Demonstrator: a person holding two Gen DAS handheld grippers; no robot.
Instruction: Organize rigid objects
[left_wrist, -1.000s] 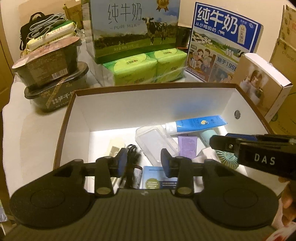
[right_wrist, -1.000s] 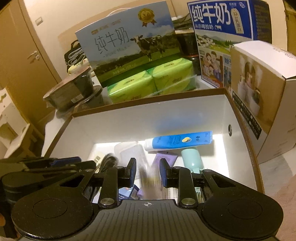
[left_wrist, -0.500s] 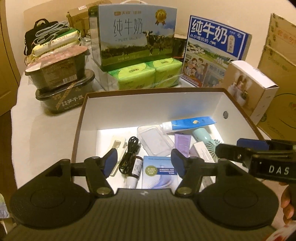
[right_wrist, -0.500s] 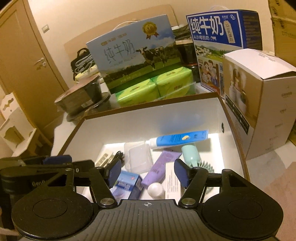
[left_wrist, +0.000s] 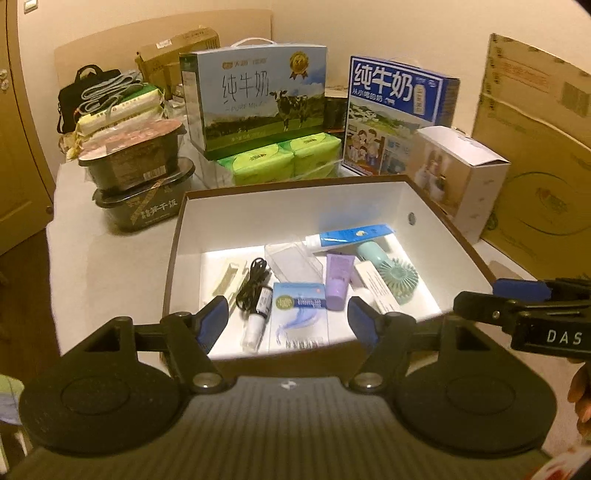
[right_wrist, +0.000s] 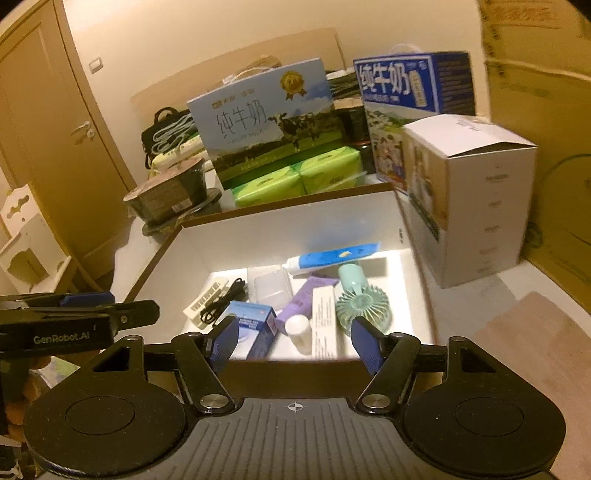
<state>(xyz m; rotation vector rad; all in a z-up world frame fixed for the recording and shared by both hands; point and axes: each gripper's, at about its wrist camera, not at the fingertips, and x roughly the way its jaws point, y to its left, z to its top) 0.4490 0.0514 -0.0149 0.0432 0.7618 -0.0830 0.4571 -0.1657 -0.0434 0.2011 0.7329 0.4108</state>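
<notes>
Both hand-held grippers, left (left_wrist: 286, 319) and right (right_wrist: 291, 341), marked "GenRobot.AI" and "DAS", are seen spread and empty, jaws just opened, drawn back since earlier; toiletries lie in the storage box (left_wrist: 291, 206) at 12 o'clock below "PURE MILK" carton (left_wrist: 255, 99).

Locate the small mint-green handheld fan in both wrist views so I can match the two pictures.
Left wrist view: the mint-green handheld fan lies in the right part of the white-lined box, right of centre in the picture.
Right wrist view: the fan lies near the box's right wall, just above the right gripper and its right fingertip.
Shared landmark: the blue-and-white tube lying just beyond the fan's handle.
</notes>
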